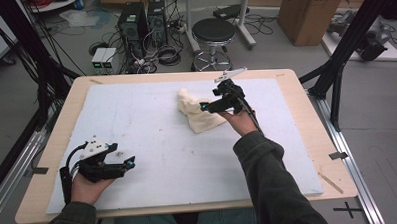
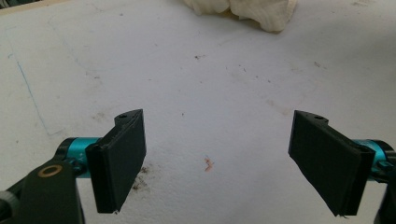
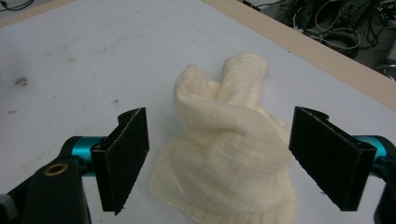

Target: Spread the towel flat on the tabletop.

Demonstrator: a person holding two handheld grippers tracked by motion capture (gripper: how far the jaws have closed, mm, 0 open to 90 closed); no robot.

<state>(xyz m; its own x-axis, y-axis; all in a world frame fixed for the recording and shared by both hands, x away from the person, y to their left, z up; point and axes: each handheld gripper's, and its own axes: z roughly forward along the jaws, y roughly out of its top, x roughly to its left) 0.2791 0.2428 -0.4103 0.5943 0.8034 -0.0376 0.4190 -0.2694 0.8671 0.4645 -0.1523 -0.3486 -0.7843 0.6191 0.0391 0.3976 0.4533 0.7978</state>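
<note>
1. Cream-coloured crumpled knit cloth (image 1: 199,112) lying bunched on the white foam sheet (image 1: 152,143) toward the far right of the table (image 1: 312,133), nearer the far edge than the near one; same cloth seen in the right gripper view (image 3: 229,158) as a heap with two rounded lobes pointing toward the far edge.
2. Right gripper (image 1: 221,103) poised just over the cloth's right side, jaws spread wide with the heap between them but pads not pressing on it; nothing gripped.
3. Left gripper (image 1: 119,165) resting low near the table's near left corner, well apart from the cloth, jaws wide open and empty over bare sheet.
4. Likely slip: closing on the thick middle of the heap, catching only the top fold, so that the rest sags or drops free on the lift.
5. Possible snag: lower pad (image 3: 123,158) digging into the soft foam sheet if brought down too steeply, dragging the sheet along with the cloth.
6. Risk of a worse tangle: pulling one lobe while the folds stay twisted, tightening the bunch instead of opening it.
7. Risk near the far edge: pushing rather than pinching, sliding the heap toward the wooden rim.
8. One-handed handling likely awkward; left gripper too distant to steady a corner.
</note>
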